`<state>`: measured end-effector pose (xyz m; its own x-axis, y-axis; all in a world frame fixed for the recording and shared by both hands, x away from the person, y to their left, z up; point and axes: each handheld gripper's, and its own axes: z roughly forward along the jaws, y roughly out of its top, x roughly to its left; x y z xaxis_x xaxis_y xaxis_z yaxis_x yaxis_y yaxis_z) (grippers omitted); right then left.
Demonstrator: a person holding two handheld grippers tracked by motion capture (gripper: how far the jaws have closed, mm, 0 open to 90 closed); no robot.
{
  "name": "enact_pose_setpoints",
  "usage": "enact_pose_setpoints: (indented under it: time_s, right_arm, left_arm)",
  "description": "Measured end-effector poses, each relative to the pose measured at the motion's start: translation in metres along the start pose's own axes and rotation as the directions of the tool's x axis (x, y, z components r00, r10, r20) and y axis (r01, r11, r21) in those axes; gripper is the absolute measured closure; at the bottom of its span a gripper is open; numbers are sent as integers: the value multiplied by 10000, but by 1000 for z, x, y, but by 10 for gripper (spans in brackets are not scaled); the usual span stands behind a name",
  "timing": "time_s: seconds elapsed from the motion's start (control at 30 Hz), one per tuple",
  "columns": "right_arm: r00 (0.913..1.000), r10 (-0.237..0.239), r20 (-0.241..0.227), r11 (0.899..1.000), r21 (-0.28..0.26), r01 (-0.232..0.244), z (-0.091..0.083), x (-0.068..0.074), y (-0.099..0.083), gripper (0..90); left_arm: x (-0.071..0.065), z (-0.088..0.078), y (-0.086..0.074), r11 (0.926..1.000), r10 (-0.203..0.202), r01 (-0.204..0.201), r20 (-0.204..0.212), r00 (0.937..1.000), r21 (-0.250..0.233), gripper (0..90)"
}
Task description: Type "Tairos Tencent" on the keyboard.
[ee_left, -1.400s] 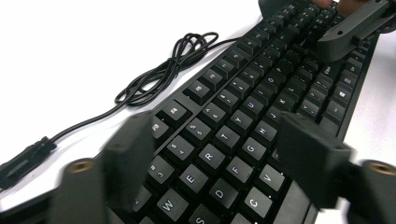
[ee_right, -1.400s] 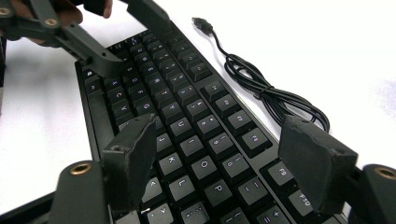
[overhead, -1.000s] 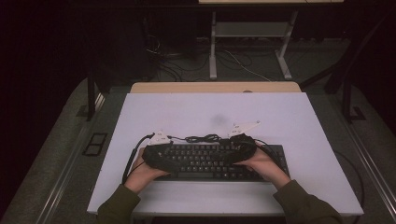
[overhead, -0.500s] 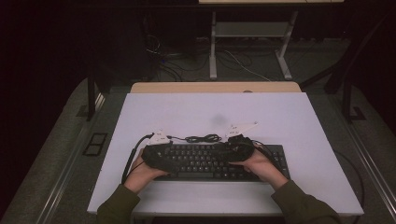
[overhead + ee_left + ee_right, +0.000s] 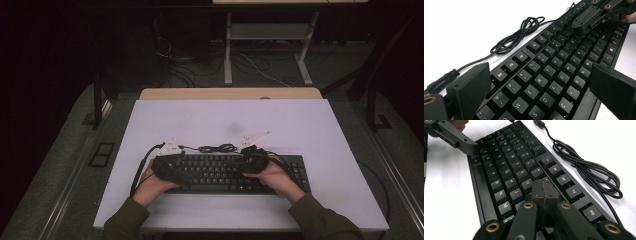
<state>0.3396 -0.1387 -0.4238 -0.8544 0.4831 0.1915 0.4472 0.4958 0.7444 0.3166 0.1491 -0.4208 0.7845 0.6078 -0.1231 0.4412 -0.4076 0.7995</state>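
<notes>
A black keyboard (image 5: 220, 172) lies near the front edge of the white table (image 5: 300, 125). Its black cable (image 5: 217, 148) is coiled just behind it. My left gripper (image 5: 167, 165) is over the keyboard's left end. In the left gripper view its jaws (image 5: 540, 72) stand wide open, one at the far edge and one at the near edge, with the keys (image 5: 539, 80) between them. My right gripper (image 5: 250, 162) is over the middle keys. Its jaws (image 5: 542, 186) have just been closing and now meet with nothing between them, tips just above the keys (image 5: 509, 182).
The coiled cable (image 5: 589, 172) and its plug (image 5: 441, 81) lie on the table behind the keyboard. A wooden strip (image 5: 230, 93) runs along the table's far edge. Beyond it are a desk frame (image 5: 270, 35) and floor cables. A person's hands and green sleeves (image 5: 325, 220) come in from the front.
The right hand and gripper have shifted a little to the left over the keyboard. The left hand has stayed put.
</notes>
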Motion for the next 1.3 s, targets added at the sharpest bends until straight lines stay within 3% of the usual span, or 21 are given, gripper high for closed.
enact_pose_setpoints:
  time_s: [0.7,1.3]
  right_arm:
    - [9999,-99,88,9984,558,94,9,0,-3,891]
    - [9996,-209,198,9976,669,195,10,0,-5,891]
  left_arm:
    - [0,0,0,10000,80,-80,14,10000,47,43]
    - [-1,1,0,10000,79,-79,12,10000,47,46]
